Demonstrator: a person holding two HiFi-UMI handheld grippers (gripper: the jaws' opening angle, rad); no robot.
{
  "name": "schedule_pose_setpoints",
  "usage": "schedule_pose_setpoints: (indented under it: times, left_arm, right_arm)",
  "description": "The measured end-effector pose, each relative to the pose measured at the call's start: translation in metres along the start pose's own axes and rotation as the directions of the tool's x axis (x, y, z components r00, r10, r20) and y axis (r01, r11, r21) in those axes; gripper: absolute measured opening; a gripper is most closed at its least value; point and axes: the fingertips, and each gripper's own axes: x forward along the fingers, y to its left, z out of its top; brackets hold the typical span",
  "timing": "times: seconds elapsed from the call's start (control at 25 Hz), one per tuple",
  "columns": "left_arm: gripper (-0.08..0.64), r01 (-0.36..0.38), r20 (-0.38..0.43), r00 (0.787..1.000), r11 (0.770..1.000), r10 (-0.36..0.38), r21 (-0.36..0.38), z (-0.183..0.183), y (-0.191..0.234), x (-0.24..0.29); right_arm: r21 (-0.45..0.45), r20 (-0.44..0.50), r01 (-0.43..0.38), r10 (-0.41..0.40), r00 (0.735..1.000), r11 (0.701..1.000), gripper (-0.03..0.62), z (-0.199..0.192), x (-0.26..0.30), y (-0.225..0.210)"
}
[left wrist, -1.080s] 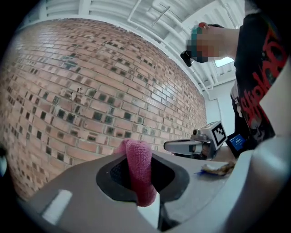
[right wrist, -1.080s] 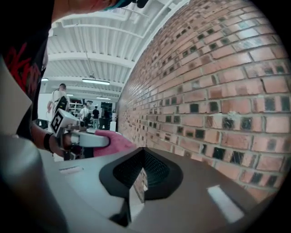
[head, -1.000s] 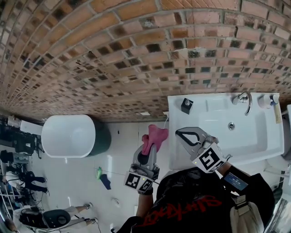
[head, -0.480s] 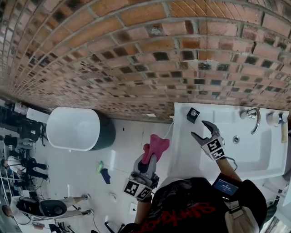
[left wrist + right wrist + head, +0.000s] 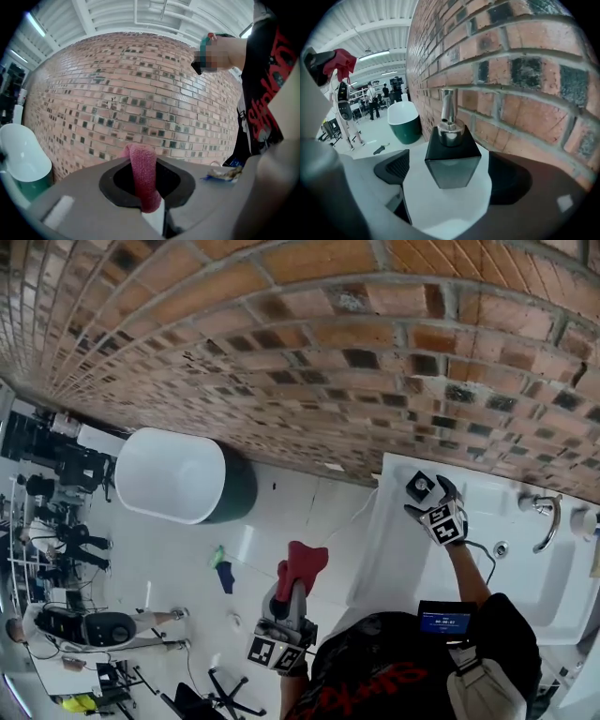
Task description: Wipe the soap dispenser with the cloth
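Left claw (image 5: 292, 585) clamped on red cloth (image 5: 302, 563), well clear of counter (image 5: 398, 526), at its 9 o'clock | right claw (image 5: 451, 176) jaws just opened wide, soap dispenser (image 5: 452, 159) upright between them, untouched | brick wall (image 5: 511, 70) at dispenser's 12 o'clock

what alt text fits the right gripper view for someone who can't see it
A black square soap dispenser with a chrome pump stands on the white sink ledge between the jaws of the right gripper, which have just been opening and do not touch it. A brick wall rises behind, and the red cloth shows at the upper left.
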Motion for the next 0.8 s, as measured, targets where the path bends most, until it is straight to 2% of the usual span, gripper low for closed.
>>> schedule_pose_setpoints:
  times: [0.04, 0.08, 0.16, 0.36, 0.48, 0.56, 0.68, 0.8]
  left_arm:
    - [0.051, -0.011, -0.004, 1.000, 1.000, 0.011, 0.005, -0.001, 0.000, 0.001]
    - [0.051, -0.018, -0.010, 1.000, 1.000, 0.018, 0.013, -0.002, -0.001, 0.002]
    - [0.051, -0.020, -0.019, 1.000, 0.999, 0.021, 0.025, -0.002, -0.007, 0.006]
    - [0.051, 0.021, -0.034, 0.999, 0.999, -0.019, 0.047, -0.006, -0.025, 0.019]
    - [0.051, 0.062, -0.037, 0.997, 0.997, -0.060, 0.041, -0.012, -0.036, 0.024]
    - [0.051, 0.091, -0.031, 0.995, 0.995, -0.090, 0.038, -0.015, -0.042, 0.029]
    - [0.051, 0.153, -0.015, 0.988, 0.988, -0.153, 0.012, -0.016, -0.048, 0.034]
    - [0.051, 0.236, -0.007, 0.972, 0.972, -0.236, -0.011, -0.013, -0.053, 0.029]
  right_arm:
    - [-0.028, 0.018, -0.001, 0.002, 1.000, 1.000, 0.479, 0.003, 0.003, 0.000]
    - [-0.051, 0.041, -0.002, 0.004, 0.999, 0.999, 0.382, 0.007, 0.004, 0.000]
    - [-0.075, 0.075, -0.007, 0.012, 0.997, 0.997, 0.304, 0.014, 0.004, -0.001]
    - [-0.098, 0.082, -0.066, 0.074, 0.994, 0.993, 0.304, 0.014, -0.003, 0.000]
    - [-0.122, 0.059, -0.145, 0.153, 0.986, 0.982, 0.304, 0.003, -0.014, 0.012]
    - [-0.106, 0.071, -0.198, 0.206, 0.976, 0.974, 0.302, 0.002, -0.024, 0.020]
    - [0.006, 0.163, -0.270, 0.265, 0.950, 0.963, 0.301, 0.014, -0.054, 0.036]
    - [0.146, 0.326, -0.371, 0.309, 0.894, 0.917, 0.299, 0.043, -0.099, 0.063]
